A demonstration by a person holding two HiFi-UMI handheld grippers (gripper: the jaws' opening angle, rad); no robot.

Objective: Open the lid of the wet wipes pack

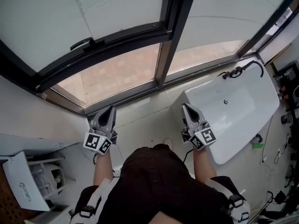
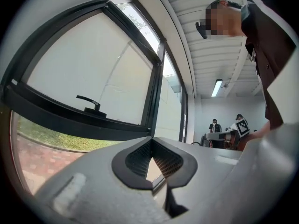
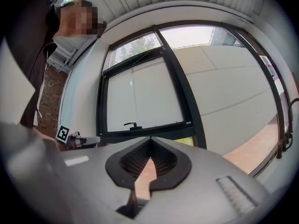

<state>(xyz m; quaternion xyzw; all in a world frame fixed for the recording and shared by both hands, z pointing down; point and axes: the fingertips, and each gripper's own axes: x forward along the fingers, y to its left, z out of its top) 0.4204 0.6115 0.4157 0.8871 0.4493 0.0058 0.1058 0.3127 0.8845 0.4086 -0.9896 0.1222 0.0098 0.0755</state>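
Person in dark shirt [image 1: 149,181] is standing facing a big window [image 1: 126,13], holding both tools out level toward the glass. Left gripper [image 1: 111,110] is hovering over the white sill [image 1: 140,118] near the window's corner. Its own view is showing the jaws pressed together, tips meeting, nothing btwn them, w/ glass and the black window handle [image 2: 88,101] beyond. Right gripper [image 1: 185,107] is hanging well apart to the right, by the near edge of a white basin [image 1: 243,120] w/ a black tap [image 1: 243,69]. Its jaws are likewise fully closed and empty. Marker cubes are facing up at the back of each tool. Brick paving [image 1: 117,73] is showing outside below the window frame. Two ppl [image 2: 215,125] are sitting far back in the room in left gripper view. Wipes pack isn't showing in any view, so can't say where it's lying.
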